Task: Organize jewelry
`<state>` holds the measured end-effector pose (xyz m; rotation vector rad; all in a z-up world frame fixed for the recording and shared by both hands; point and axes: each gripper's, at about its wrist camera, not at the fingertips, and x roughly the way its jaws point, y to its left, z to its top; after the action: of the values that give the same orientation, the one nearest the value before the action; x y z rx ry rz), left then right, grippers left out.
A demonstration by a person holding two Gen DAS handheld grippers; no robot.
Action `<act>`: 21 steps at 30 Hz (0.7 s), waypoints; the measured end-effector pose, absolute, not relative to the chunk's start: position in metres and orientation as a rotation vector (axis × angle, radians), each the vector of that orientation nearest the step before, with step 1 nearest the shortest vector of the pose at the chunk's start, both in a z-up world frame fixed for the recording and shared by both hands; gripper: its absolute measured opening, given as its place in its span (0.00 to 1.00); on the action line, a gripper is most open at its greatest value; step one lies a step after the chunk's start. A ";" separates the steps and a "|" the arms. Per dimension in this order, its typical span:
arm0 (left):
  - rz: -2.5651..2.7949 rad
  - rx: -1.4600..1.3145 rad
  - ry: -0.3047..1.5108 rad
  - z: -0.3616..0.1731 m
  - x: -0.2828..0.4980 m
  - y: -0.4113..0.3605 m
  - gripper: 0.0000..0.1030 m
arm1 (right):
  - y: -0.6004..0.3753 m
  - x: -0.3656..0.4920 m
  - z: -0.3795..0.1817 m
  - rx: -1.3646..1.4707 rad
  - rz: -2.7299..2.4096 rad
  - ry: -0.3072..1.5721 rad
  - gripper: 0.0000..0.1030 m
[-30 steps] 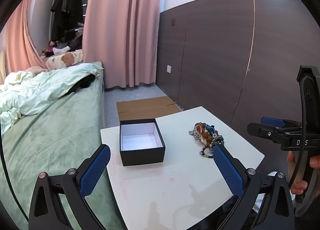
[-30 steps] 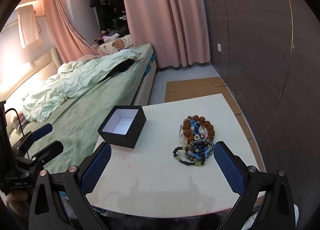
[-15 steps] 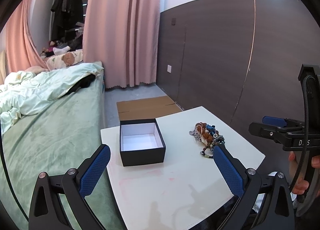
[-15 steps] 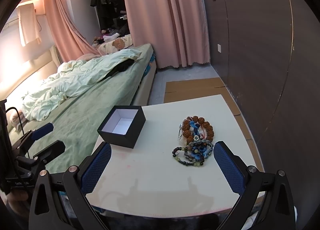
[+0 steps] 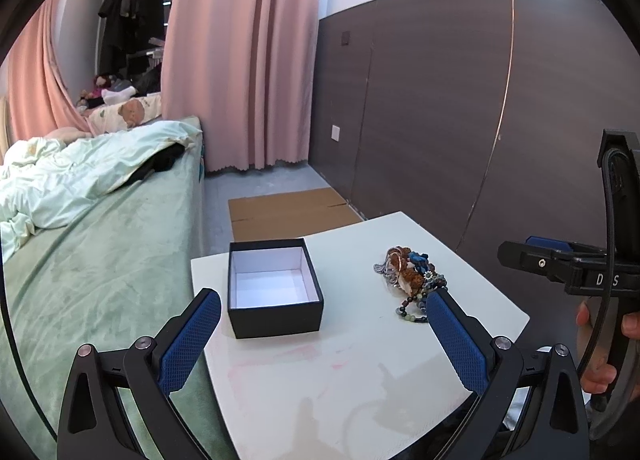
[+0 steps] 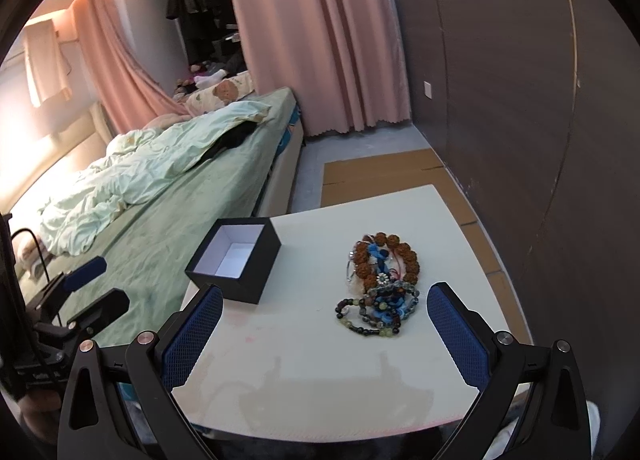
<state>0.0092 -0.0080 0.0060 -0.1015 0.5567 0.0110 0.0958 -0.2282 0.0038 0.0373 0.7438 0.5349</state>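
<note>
Left wrist view: the left gripper (image 5: 320, 332) was seen with jaws spread wide and nothing held, hovering above the near part of the white table (image 5: 360, 388). An open black box (image 5: 274, 288) with a white interior was noted on the table's left portion, well apart from a heap of beaded bracelets (image 5: 414, 282) lying to its right. Right wrist view: the right gripper (image 6: 324, 324) was likewise recorded fully parted and empty, with the bracelets (image 6: 380, 284) lying on the table just ahead of its right blue pad (image 6: 456, 336). A green bed (image 6: 180, 195) was observed beside the table.
</note>
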 end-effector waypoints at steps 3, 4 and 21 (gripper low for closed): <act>-0.007 -0.117 0.574 0.004 0.022 -0.012 0.99 | -0.236 0.108 0.002 0.073 0.511 0.762 1.00; -0.010 -0.122 0.576 0.002 0.025 -0.012 0.99 | -0.239 0.112 0.001 0.082 0.499 0.769 1.00; -0.140 -0.172 0.700 -0.034 0.088 -0.042 0.77 | -0.286 0.171 -0.036 0.316 0.381 0.963 0.70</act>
<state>0.0878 -0.0417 -0.0343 -0.1724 0.6998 -0.1398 0.1706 -0.2864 -0.0362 0.3162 0.9628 0.3811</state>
